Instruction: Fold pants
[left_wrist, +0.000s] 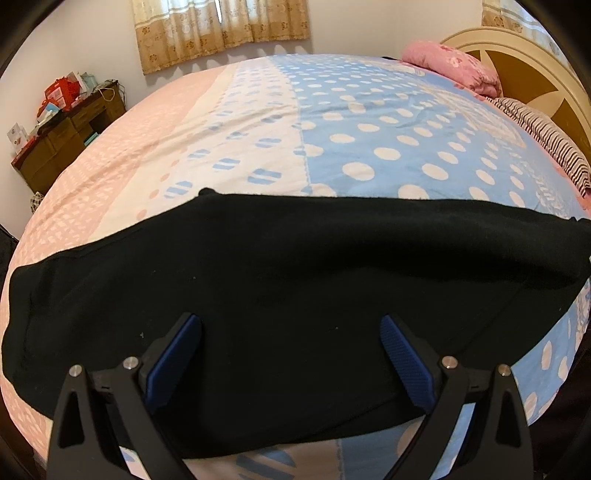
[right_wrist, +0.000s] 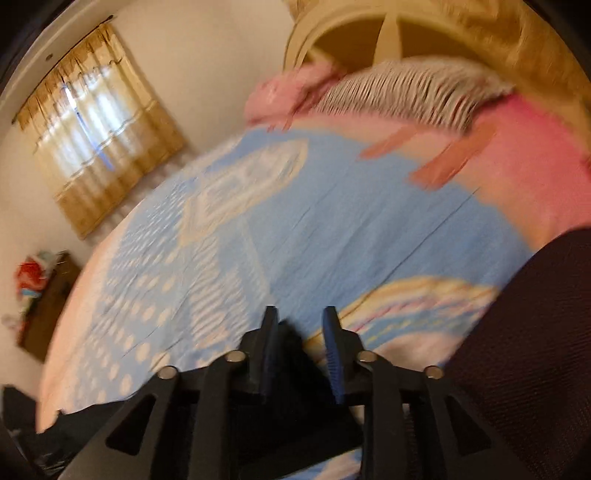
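The black pants (left_wrist: 295, 280) lie flat across the near part of the bed, stretching from the left edge to the right. My left gripper (left_wrist: 290, 326) is open just above their near half, its blue pads (left_wrist: 402, 354) wide apart with nothing between them. In the blurred right wrist view, my right gripper (right_wrist: 300, 321) has its jaws narrowly apart with black pants fabric (right_wrist: 291, 354) between them; more black cloth (right_wrist: 81, 424) trails at the lower left.
The bed has a blue dotted, white and pink cover (left_wrist: 369, 140). A pink quilt (left_wrist: 450, 62) and striped pillow (left_wrist: 546, 140) lie by the headboard (left_wrist: 532, 74). A cluttered brown desk (left_wrist: 66, 136) stands at left under a curtained window (left_wrist: 221, 33).
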